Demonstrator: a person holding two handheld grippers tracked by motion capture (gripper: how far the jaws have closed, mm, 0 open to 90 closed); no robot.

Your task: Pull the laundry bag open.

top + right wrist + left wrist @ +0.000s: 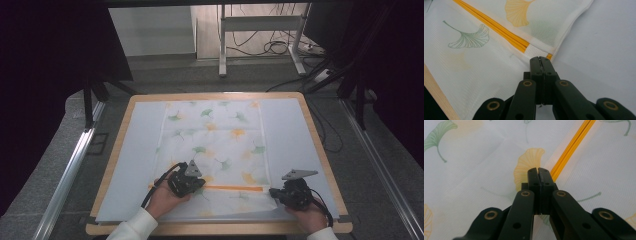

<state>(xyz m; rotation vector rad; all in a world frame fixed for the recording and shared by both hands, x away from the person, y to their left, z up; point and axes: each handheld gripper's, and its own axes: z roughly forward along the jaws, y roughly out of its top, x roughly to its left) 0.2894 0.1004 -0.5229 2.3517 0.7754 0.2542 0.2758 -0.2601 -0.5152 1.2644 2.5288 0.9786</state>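
Leaf-print mesh bag (215, 150) flat on the table; its orange zipper (232, 188) runs between both grippers. Left gripper (538, 170) and right gripper (540, 59), jaws closed and empty; the right's tips just short of the zipper's end, the nearer

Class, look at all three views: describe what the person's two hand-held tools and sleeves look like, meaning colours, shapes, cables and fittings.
Each hand-held black claw tool, the left claw and the right claw, carries a grey three-cornered plate on top and trails a black cable. The gripper views show two flat black jaws on linked black arms with brass-coloured pivot rings and small screw holes. The person wears white sleeves.
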